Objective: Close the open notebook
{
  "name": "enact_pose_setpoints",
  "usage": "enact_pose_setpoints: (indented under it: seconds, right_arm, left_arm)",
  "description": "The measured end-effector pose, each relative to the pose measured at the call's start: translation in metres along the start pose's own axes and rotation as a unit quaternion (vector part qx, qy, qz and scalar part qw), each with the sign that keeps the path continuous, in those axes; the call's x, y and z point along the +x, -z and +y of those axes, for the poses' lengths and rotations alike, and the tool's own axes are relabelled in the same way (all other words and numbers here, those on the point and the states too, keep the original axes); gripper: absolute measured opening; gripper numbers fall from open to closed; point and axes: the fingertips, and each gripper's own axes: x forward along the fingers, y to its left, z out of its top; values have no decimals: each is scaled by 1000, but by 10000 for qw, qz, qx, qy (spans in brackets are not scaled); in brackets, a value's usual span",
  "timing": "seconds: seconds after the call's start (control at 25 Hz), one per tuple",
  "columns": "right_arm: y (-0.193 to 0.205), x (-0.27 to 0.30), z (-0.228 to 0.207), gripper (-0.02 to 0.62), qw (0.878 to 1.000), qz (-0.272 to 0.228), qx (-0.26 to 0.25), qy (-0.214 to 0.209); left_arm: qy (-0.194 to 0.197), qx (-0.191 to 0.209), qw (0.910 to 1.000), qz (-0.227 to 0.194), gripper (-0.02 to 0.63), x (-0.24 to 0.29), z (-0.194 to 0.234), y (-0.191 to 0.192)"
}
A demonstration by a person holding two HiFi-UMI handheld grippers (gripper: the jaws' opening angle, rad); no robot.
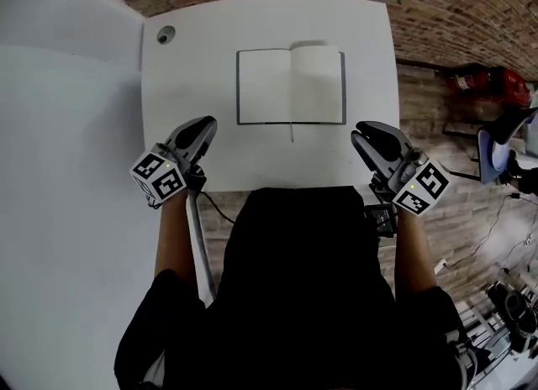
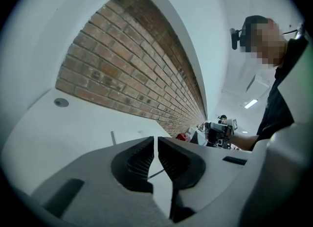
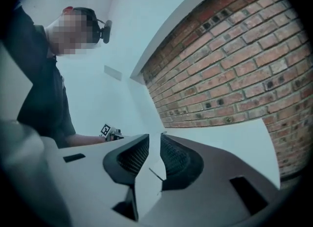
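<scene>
The open notebook (image 1: 291, 86) lies flat on the white table (image 1: 193, 77), blank pages up, dark cover edges showing, a thin ribbon (image 1: 292, 134) hanging past its near edge. My left gripper (image 1: 204, 123) hovers over the table's near left part, short of the notebook, jaws shut and empty (image 2: 156, 138). My right gripper (image 1: 363, 132) hovers at the near right, below the notebook's right corner. Its jaws (image 3: 155, 135) stand a narrow gap apart with nothing between them. Neither gripper touches the notebook.
A round cable hole (image 1: 166, 34) sits in the table's far left corner. A brick floor surrounds the table, with a white wall at the left. A red extinguisher (image 1: 487, 81) and a blue chair (image 1: 496, 144) are at the right.
</scene>
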Motion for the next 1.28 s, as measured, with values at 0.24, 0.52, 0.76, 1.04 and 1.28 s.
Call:
enact_pose_setpoints:
  seconds: [0.24,0.52,0.76,1.04,1.28]
  right_arm:
    - [11,8,-34,81,9984,371,225,363]
    - [38,18,-87,155,9935,766,609,589]
    - [52,39,-111,155,9909,924,900,389]
    - [69,63,-133,153,9871,1070,1168,210]
    - [85,72,-145,153,9835,1224,1306,250]
  left_arm:
    - [126,-162,9993,298,18,15,18,7]
    - [97,-343,9968,717,92,46,37,27]
    - [-44,-607,9924,1071,129,62,48,41]
    - [-272,-1174,9863,1129,143,70,58,68]
    - [-655,-1120,9802,1496,146,74,69,92]
